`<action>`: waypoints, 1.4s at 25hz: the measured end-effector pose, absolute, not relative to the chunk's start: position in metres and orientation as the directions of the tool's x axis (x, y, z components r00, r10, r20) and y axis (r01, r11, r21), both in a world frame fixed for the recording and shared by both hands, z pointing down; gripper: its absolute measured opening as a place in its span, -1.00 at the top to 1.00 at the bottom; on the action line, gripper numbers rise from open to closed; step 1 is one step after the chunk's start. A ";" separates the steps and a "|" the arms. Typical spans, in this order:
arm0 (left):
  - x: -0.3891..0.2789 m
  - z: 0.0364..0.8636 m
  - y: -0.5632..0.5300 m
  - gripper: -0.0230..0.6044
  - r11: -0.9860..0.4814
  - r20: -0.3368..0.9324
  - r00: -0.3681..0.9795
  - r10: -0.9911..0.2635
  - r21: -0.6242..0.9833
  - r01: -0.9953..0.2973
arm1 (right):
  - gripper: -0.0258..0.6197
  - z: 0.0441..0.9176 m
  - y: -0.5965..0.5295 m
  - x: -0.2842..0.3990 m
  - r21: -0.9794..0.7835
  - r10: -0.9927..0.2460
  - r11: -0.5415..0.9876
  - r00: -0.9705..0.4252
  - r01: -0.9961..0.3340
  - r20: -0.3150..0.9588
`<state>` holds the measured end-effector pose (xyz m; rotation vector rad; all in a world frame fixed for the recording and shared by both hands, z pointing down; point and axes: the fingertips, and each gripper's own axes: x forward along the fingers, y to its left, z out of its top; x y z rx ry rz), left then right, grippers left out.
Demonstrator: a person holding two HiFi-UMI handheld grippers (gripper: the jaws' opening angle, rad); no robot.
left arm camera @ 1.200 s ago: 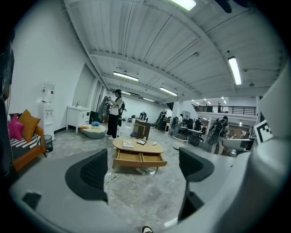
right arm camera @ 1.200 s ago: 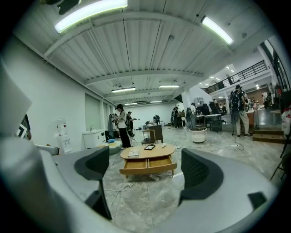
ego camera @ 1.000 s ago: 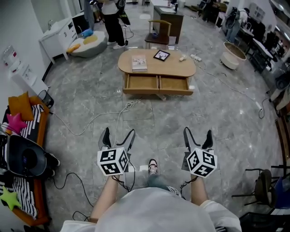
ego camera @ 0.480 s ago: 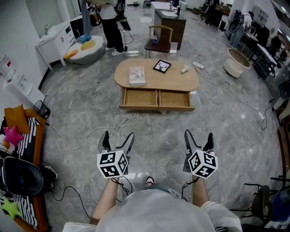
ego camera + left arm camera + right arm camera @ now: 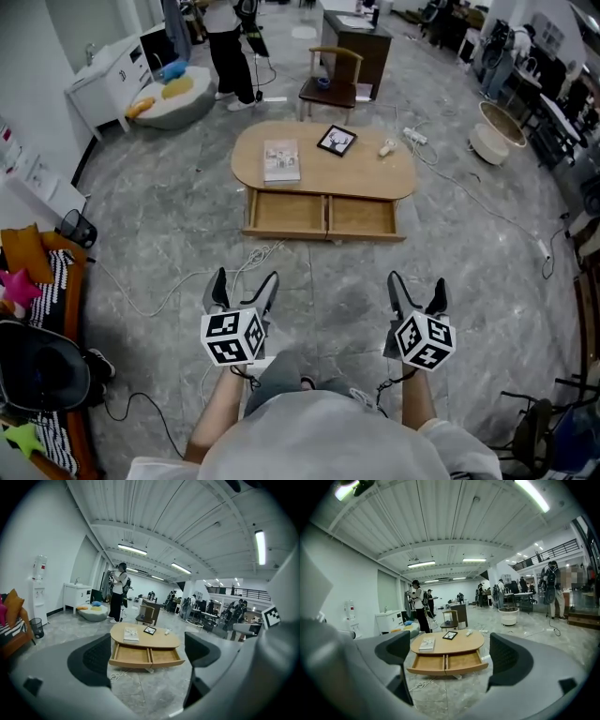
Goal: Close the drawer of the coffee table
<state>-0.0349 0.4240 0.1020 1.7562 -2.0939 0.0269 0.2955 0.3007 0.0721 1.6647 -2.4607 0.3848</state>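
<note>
I am holding the left gripper [image 5: 245,277] and the right gripper [image 5: 416,281] side by side in front of me. Both are empty, with their jaws spread wide, and each gripper view is showing only floor and the distant table between the pads.

The coffee table [image 5: 323,169] is standing at 12 o'clock, well apart from me, with bare stone floor in between. Its drawer [image 5: 323,233] is pulled out toward me. It is split into two compartments that look empty, and I cannot tell whether it has one front or two.

I am judging this to be the approach, with nothing touched yet. To do it well, I am planning to:

- stay square to the drawer front, so the push runs straight toward 12 o'clock and does not skew the runners;
- set one gripper on each half of the front, at 11 and 1 o'clock, and press with the flat jaw backs rather than pinching;
- push evenly and slowly until the front sits flush under the tabletop.

A cable [image 5: 255,255] is lying on the floor at 11 o'clock of the left gripper, near the drawer's left corner, so I am watching my footing there. The book [image 5: 281,159] and picture frame [image 5: 336,141] on top look clear of the drawer's travel.
</note>
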 end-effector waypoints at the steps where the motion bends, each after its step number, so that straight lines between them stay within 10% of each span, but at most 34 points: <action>1: -0.039 0.103 0.417 -0.60 0.204 0.321 -0.122 -0.939 0.234 -0.951 | -0.71 0.076 0.295 0.292 -0.131 -0.889 0.348 -0.371 -0.928 0.268; 35: -0.204 0.115 0.055 -0.60 -0.097 0.388 0.178 -0.904 0.220 -0.971 | -0.73 0.091 0.028 0.115 -0.181 -0.941 0.098 -0.150 -0.979 0.303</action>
